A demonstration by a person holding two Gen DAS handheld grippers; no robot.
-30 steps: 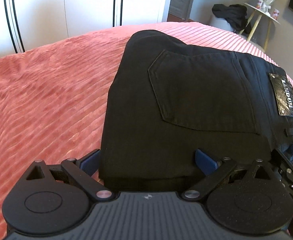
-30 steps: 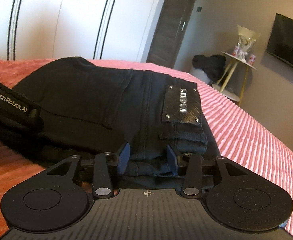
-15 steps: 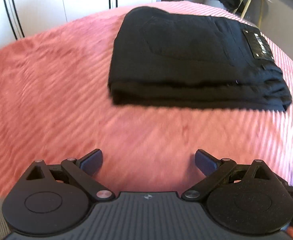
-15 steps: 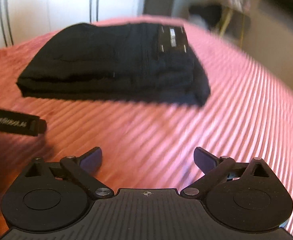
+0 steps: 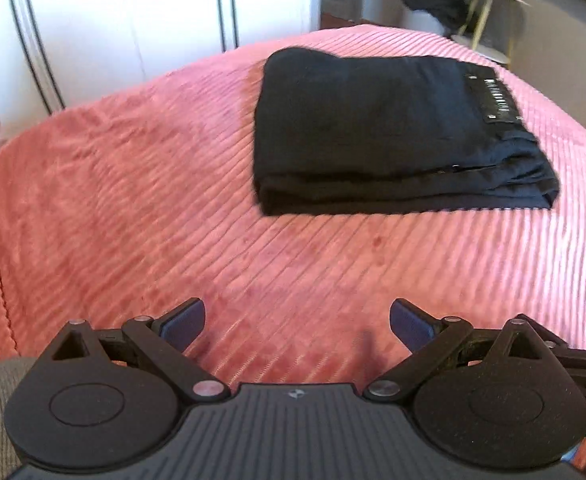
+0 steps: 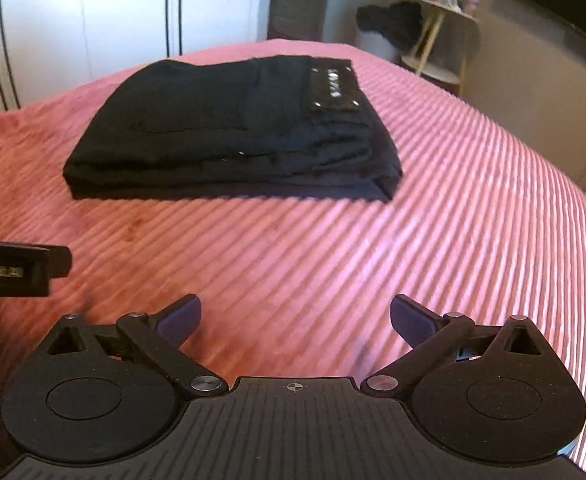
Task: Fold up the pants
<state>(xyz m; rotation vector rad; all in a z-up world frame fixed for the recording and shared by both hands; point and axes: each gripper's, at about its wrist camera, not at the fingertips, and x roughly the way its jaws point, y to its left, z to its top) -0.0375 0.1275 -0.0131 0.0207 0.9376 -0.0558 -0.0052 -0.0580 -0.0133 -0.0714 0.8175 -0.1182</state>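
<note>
Beyond both claws, folded pants [image 5: 377,128]

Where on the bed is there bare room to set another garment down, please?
The bedspread is bare left of the pants, out to its edge, and across the strip between the pants and the left gripper. Right of the pants it is bare too. Only the pants' spot is taken.

- Folded black denim pants [image 5: 373,128]: matt woven cloth, with a glossy black patch [image 6: 333,88] near the waistband (studs catch light).
- Pink ribbed bedspread [image 5: 133,208]: soft, plush cloth.
- Matt black plastic left gripper [image 5: 297,322], grainy discs, blue pads.
</note>
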